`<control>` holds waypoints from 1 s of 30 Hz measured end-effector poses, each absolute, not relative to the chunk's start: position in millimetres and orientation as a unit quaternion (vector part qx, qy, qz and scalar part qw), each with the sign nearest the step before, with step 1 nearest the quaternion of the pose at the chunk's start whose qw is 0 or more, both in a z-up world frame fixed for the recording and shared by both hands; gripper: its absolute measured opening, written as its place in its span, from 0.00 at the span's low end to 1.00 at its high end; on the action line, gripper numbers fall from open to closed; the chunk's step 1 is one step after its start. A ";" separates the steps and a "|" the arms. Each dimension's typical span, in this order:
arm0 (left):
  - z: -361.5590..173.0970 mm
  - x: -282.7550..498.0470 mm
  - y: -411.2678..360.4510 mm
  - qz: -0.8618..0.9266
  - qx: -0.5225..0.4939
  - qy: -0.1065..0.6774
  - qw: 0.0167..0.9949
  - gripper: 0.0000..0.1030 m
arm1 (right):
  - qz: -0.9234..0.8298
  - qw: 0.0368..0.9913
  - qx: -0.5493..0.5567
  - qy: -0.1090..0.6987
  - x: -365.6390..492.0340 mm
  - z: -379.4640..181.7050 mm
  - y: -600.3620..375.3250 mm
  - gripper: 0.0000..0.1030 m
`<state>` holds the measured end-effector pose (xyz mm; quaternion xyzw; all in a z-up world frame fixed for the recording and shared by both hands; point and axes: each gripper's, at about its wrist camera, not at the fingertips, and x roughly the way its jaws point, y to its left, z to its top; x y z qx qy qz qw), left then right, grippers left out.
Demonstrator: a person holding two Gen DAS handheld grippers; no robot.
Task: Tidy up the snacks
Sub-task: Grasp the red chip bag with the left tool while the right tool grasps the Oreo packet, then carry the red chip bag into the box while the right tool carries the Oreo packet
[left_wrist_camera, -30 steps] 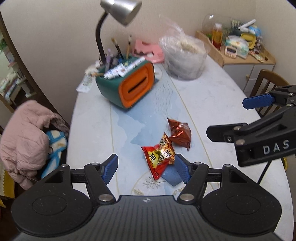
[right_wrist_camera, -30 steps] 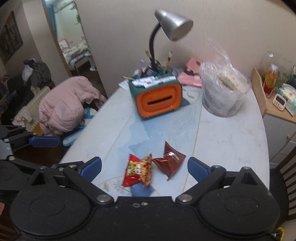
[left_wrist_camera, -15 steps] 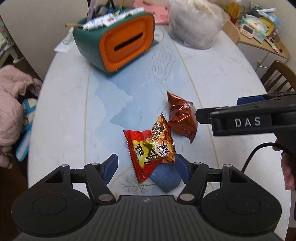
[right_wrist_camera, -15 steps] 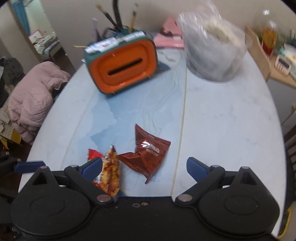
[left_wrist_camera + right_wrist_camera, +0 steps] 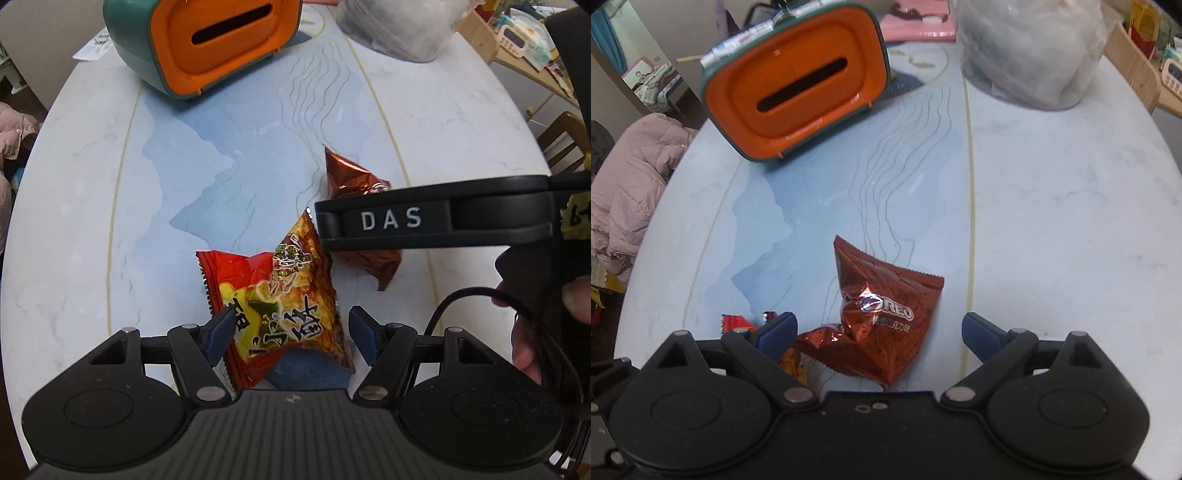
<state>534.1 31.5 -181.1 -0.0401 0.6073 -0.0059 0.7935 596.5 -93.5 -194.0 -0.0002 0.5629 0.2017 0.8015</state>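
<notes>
Left tongs (image 5: 290, 338) spread astride red packet (image 5: 273, 310); right tongs (image 5: 879, 332) spread astride brown packet (image 5: 886, 314), each apparently lined up for pickup off desk (image 5: 1052, 221).

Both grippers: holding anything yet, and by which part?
Nothing held. Left gripper straddles the red-yellow snack packet; right gripper straddles the Oreo packet. Jaws open.

Red-and-yellow snack packet (image 5: 280, 314): glossy foil with yellow print and a serrated edge, lying flat on the table, partly over a blue pad, between the spread blue pads of the left gripper (image 5: 291, 334), untouched. Brown Oreo packet (image 5: 882, 317): crinkled metallic foil, puffed, one corner up, lying between the parted fingers of the right gripper (image 5: 879, 332), just beside the first.
</notes>
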 end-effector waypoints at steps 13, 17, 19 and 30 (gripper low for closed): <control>-203.4 539.0 38.1 0.021 -0.045 0.611 0.790 0.66 | 0.195 0.794 -0.006 0.575 589.8 -220.8 -81.8 0.81; -202.1 535.5 33.9 0.026 -0.036 0.606 0.794 0.65 | 0.193 0.799 -0.008 0.570 583.5 -220.1 -83.1 0.75; -201.6 533.7 32.0 0.032 -0.032 0.603 0.796 0.63 | 0.193 0.801 -0.014 0.567 579.9 -218.8 -83.0 0.69; -190.1 515.9 31.4 0.049 -0.014 0.594 0.803 0.56 | 0.199 0.801 -0.019 0.564 559.1 -207.3 -88.5 0.51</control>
